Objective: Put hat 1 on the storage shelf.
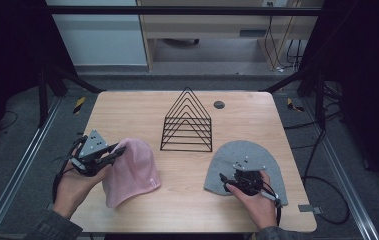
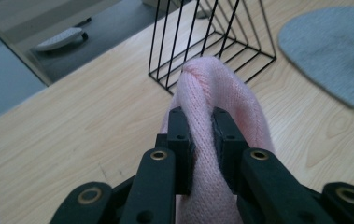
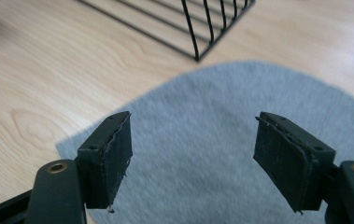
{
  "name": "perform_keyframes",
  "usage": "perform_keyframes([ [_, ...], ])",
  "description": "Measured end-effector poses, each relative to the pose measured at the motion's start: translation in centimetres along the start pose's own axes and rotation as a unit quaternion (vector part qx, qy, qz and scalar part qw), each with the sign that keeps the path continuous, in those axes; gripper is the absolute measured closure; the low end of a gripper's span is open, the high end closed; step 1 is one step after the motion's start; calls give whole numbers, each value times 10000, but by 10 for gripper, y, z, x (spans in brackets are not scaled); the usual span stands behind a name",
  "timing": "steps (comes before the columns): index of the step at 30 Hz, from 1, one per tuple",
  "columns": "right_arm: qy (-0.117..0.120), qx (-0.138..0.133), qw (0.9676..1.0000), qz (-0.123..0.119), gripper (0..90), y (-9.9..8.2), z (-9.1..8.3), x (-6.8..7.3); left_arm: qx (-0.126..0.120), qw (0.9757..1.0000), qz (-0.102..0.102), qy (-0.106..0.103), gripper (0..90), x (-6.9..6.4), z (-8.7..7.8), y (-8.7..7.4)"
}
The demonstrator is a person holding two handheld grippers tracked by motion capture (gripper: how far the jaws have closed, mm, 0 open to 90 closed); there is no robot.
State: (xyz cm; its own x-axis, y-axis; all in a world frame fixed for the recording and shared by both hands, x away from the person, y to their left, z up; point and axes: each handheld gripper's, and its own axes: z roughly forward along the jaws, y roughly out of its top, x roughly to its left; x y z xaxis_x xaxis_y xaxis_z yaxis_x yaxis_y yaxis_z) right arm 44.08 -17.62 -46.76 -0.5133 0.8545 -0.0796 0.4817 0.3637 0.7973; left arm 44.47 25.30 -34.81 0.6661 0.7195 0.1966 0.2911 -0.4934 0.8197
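A pink knit hat (image 1: 131,171) lies on the left half of the wooden table (image 1: 142,107). My left gripper (image 1: 118,152) is shut on its upper left edge, and the left gripper view shows a fold of the pink hat (image 2: 221,93) pinched between the jaws of the left gripper (image 2: 201,122). On the right half lies a flat grey knit hat (image 1: 247,152). Over its near part my right gripper (image 1: 227,182) stands open, and in the right gripper view the grey hat (image 3: 198,126) spreads below the open right gripper (image 3: 193,161).
A black wire rack (image 1: 187,122) of triangular frames stands at the table's middle, behind both hats; it also appears as the rack (image 2: 212,42) and the rack (image 3: 198,23). A small dark round disc (image 1: 219,104) sits in the tabletop beyond it. Cables run along the floor at right.
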Motion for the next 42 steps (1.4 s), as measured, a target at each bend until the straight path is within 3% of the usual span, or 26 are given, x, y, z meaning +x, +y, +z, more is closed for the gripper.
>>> perform_keyframes([
  [3, -26, -182, 9997, -136, 275, 10, -5, 3, -29, 9999, 149, -31, 795, -2, -5, 11],
  [8, 230, -365, 9980, -456, 280, 36, -13, 14, -106, 9995, 271, -106, 795, 2, -12, 30],
  [13, 499, -473, 9958, -602, 296, 67, -14, 23, -249, 9991, 318, -162, 794, 12, -15, 55],
  [17, 736, -515, 9934, -709, 310, 94, -9, 30, -374, 9985, 361, -185, 794, 21, -15, 74],
  [21, 941, -613, 9898, -876, 365, 119, -6, 40, -540, 9973, 370, -336, 794, 30, -15, 91],
  [24, 1115, -568, 9872, -994, 375, 136, -5, 46, -582, 9961, 516, -414, 793, 35, -16, 103],
  [27, 1225, -543, 9853, -1059, 380, 146, -4, 50, -665, 9953, 548, -453, 793, 39, -18, 111],
  [30, 1264, -603, 9845, -1058, 392, 152, -6, 53, -619, 9955, 417, -586, 793, 44, -18, 121],
  [35, 1161, -785, 9860, -902, 459, 155, -8, 52, -667, 9949, 500, -570, 793, 44, -21, 136],
  [42, 1338, -798, 9830, -971, 428, 161, -11, 51, -700, 9934, 576, -697, 793, 42, -17, 145],
])
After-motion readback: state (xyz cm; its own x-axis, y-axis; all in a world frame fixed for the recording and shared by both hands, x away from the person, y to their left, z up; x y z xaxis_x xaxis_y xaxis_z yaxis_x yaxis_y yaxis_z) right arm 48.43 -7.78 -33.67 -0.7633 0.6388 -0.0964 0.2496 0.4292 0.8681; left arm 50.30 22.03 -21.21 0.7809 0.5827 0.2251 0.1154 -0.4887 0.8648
